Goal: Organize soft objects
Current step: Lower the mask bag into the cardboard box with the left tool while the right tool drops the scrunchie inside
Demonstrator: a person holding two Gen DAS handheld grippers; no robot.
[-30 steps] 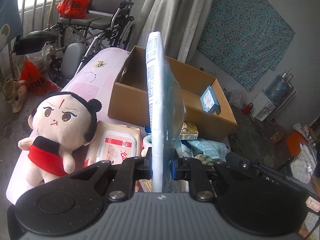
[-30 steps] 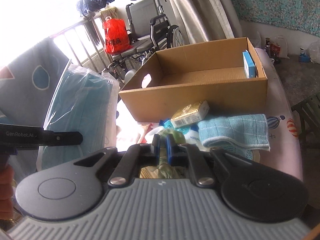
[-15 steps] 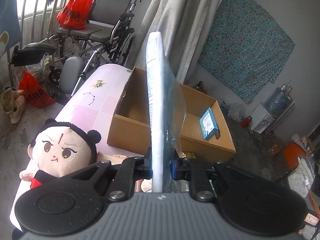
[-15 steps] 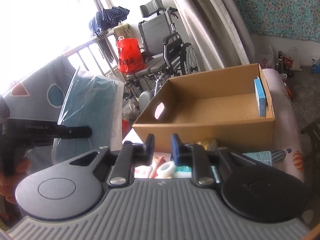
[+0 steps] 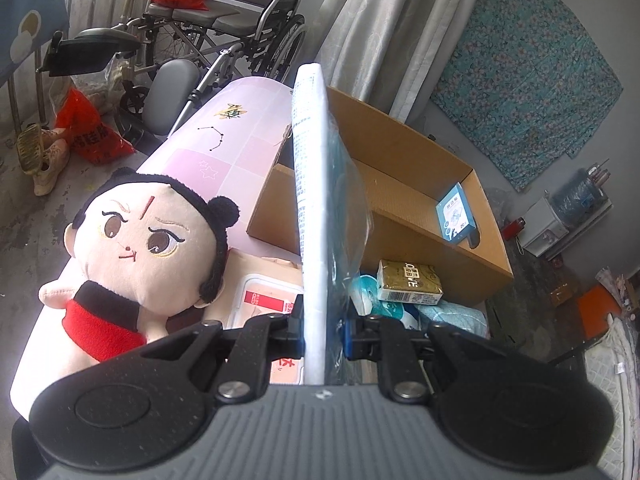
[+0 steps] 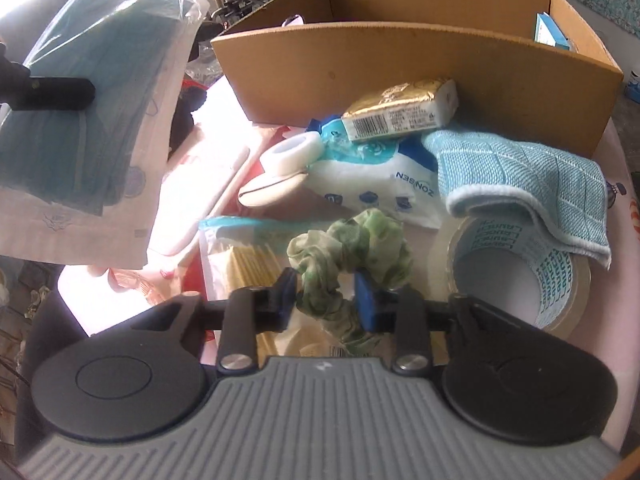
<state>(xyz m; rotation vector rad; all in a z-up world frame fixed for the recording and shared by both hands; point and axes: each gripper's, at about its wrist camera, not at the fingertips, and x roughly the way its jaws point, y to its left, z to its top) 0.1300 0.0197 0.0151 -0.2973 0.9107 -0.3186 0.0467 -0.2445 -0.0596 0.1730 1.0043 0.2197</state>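
A: Start at the jaws. What has the left gripper (image 5: 322, 330) got?

B: It is clamped on the bottom edge of a flat mask pack (image 5: 316, 200), which stands upright above the table, with the box (image 5: 404, 236) beyond it.

A: And the right gripper (image 6: 326, 300)?

B: Parted a little, with the green scrunchie (image 6: 352, 250) lying between the pads. Whether they are pressing on it yet, I cannot tell. The scrunchie rests on a clear bag of yellow sticks (image 6: 240, 264).

A: What sits around it?

B: A tape roll (image 6: 520, 268) just right, a blue cloth (image 6: 516, 172) draped over it, a white pouch (image 6: 376, 184) farther off, then a gold packet (image 6: 400, 110) against the box wall. To the left, a doll (image 5: 156, 240) lies on the table.

A: So what might go wrong?

B: I reckon the pads could catch the bag under the scrunchie and lift both. A grip on one loose fold might let the fabric slide out. The pack is held only at its edge, so it may flop or slip if tilted.
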